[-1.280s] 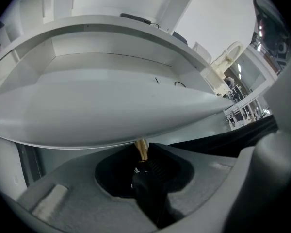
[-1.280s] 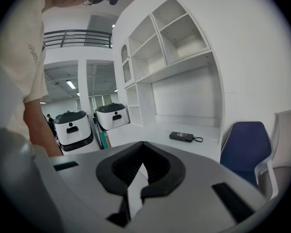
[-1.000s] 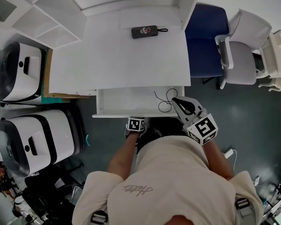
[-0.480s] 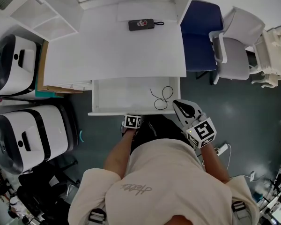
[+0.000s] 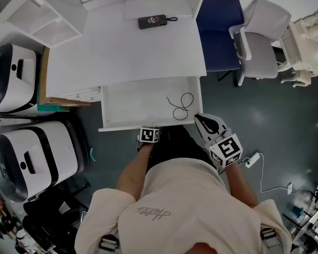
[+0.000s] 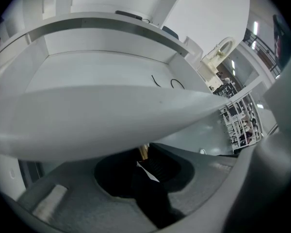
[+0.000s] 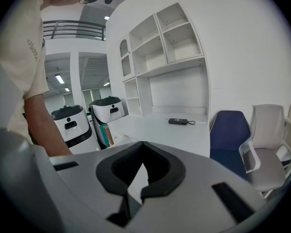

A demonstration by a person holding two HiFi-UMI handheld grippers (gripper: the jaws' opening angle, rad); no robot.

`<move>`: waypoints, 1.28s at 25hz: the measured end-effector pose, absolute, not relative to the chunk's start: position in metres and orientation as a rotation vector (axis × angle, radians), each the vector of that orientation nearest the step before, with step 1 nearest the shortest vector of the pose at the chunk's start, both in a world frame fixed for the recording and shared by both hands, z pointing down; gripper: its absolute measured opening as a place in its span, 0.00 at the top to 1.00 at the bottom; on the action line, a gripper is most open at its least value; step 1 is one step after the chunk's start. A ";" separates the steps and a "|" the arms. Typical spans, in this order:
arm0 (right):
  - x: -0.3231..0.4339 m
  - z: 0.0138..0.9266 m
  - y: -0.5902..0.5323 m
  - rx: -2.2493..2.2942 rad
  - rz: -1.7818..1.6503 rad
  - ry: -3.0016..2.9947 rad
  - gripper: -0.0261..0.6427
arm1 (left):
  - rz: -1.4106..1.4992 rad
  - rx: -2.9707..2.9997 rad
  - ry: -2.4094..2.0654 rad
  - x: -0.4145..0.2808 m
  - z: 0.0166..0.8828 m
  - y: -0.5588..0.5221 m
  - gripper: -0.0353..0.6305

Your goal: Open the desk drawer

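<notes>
The white desk drawer stands pulled out from under the desk top, with a thin black cable loose inside at the right. My left gripper is at the middle of the drawer's front edge, shut on that front panel, which fills the left gripper view above the gripper. The cable shows on the drawer floor beyond. My right gripper hangs just off the drawer's front right corner, touching nothing. In its own view the right gripper is shut and empty.
A black device lies at the back of the desk. A blue chair and a grey chair stand to the right. Two white machines crowd the left. A power strip lies on the floor.
The drawer has slid further out from the desk with the left gripper on its front edge. The right gripper has drawn back from over the drawer's right corner.
</notes>
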State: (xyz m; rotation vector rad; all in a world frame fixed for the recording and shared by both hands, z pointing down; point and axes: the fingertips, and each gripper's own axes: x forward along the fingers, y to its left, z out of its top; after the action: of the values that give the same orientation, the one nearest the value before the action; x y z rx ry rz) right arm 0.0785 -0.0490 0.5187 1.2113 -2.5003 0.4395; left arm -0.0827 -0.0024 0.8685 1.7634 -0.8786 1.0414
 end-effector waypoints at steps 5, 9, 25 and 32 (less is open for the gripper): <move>0.075 0.523 -0.029 1.228 0.464 -2.474 0.96 | 1.028 1.755 -0.883 -0.083 0.868 0.001 0.82; 0.076 0.522 -0.019 1.253 0.468 -2.457 0.96 | 1.007 1.750 -0.906 -0.083 0.867 -0.001 0.81; 0.089 0.507 -0.033 1.223 0.457 -2.556 0.96 | 0.965 1.768 -1.017 -0.100 0.811 0.009 0.90; 0.101 0.492 -0.038 1.203 0.458 -2.622 0.96 | 0.755 1.855 -1.185 -0.112 0.725 -0.001 0.92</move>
State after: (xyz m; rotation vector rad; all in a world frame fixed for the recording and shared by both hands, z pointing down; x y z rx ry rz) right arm 0.1013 -0.0375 0.4919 1.2027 -2.6223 0.4579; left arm -0.1119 -0.0011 0.7253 1.8547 -1.1846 0.7550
